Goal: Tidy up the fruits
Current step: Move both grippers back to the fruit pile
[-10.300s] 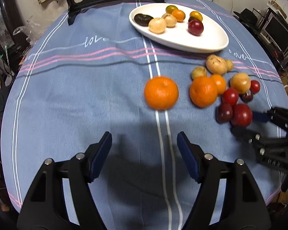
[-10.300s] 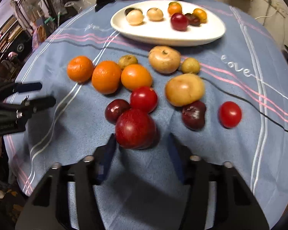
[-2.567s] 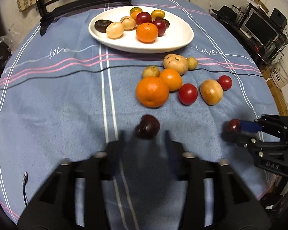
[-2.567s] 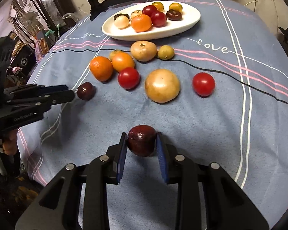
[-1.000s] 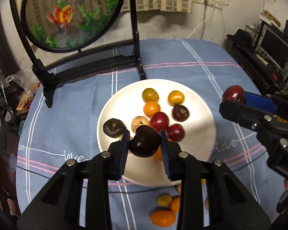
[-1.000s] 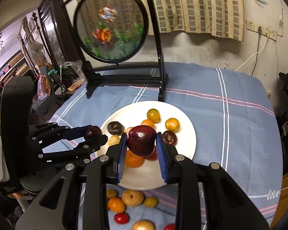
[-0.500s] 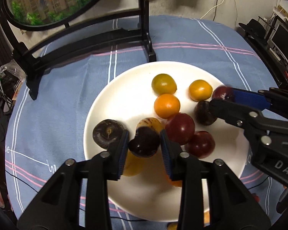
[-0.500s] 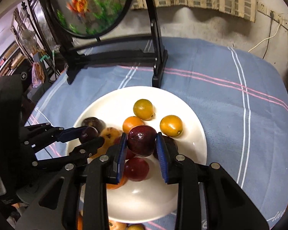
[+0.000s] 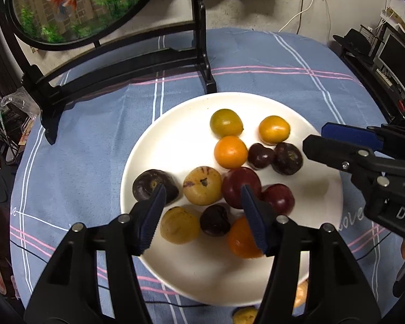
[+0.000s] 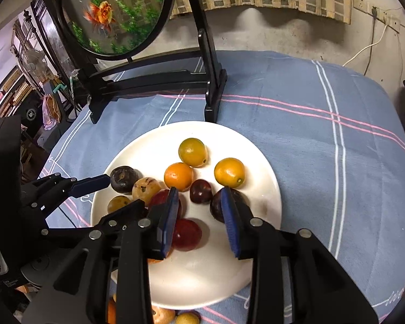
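Note:
A white plate (image 9: 175, 113) (image 10: 202, 278) on the blue cloth holds several plums, oranges and yellow fruits. My left gripper (image 9: 202, 187) (image 10: 125, 191) hovers over its near left part. Its jaws are opening, and no pad touches fruit. A dark plum (image 9: 215, 220) lies free on the plate below the gap. My right gripper (image 10: 199, 189) (image 9: 314, 136) is open over the right part, with nothing pressed between its pads. Another dark plum (image 9: 287, 158) (image 10: 216, 205) rests on the plate at its right fingertip, partly hidden by it.
A black stand (image 9: 121, 67) (image 10: 148, 81) with a round goldfish picture stands just behind the plate. A few loose fruits (image 9: 244, 316) (image 10: 162, 314) lie on the cloth at the plate's near rim. Shelves and electronics (image 9: 391, 54) are beyond the table's right edge.
Both grippers have come down closer over the plate. The left jaws have spread and their dark plum now lies on the plate. The right gripper's plum has also left its jaws.

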`<state>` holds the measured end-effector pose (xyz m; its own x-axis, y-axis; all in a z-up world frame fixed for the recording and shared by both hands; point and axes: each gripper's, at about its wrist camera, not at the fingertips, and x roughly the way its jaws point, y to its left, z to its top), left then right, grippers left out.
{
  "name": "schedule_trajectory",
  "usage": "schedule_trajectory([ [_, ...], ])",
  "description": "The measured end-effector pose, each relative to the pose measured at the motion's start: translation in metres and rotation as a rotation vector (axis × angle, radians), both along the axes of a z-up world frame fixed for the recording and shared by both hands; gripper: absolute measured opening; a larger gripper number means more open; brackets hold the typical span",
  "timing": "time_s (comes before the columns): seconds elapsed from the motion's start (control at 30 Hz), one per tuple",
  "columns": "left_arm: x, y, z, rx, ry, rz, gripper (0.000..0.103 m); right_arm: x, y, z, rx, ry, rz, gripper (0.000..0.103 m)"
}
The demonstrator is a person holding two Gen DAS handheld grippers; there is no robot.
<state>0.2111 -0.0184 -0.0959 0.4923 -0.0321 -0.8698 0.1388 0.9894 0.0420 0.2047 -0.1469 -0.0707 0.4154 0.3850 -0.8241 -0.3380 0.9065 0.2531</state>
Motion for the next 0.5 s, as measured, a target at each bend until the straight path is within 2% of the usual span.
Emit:
schedule_trajectory([
  [0.27, -0.036, -0.002, 0.041, -0.013, -0.073, -0.025, 0.060, -0.038, -0.013, 0.051, 0.018, -0.081, -0.017, 0.034],
  [0.37, -0.059, 0.003, 0.058, -0.022, -0.111, -0.031, 0.067, -0.062, -0.022, 0.073, 0.033, -0.121, -0.023, 0.034],
  [0.5, -0.096, 0.018, 0.063, -0.044, -0.117, -0.031, 0.068, -0.102, -0.036, 0.084, 0.023, -0.149, -0.027, 0.037],
])
